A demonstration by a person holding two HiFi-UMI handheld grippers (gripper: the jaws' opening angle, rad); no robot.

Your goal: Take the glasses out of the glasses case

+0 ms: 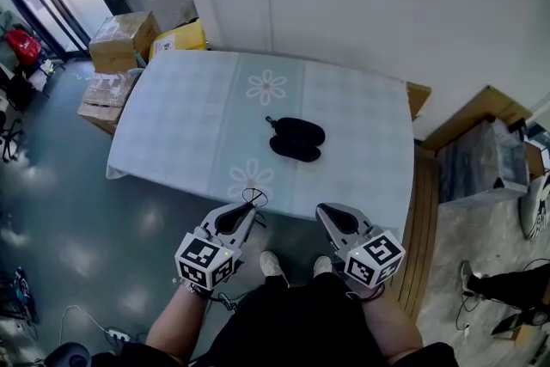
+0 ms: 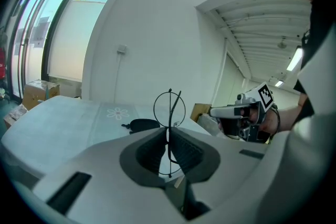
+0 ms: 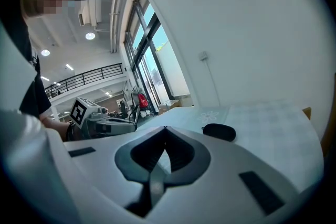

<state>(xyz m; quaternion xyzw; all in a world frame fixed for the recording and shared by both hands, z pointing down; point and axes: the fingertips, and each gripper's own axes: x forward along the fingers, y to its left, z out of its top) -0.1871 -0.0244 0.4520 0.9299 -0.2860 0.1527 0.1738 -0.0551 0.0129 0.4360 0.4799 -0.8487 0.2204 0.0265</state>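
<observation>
Glasses (image 2: 169, 110): thin wire frame, pinched edge-on in left tool (image 2: 168, 132). Jaws closed on frame, round rim standing above tips. Narrow pinch judged to suit thin wire and limit bending. Held off near tabletop edge, close to person's body.
Right tool (image 3: 165, 129): jaws together, nothing between, level beside left tool; judged idle.
Glasses case (image 1: 296, 138): black, near centre of tabletop (image 1: 189, 116), well apart from both tools. Lid open or shut: cannot tell.
Removal judged done.
</observation>
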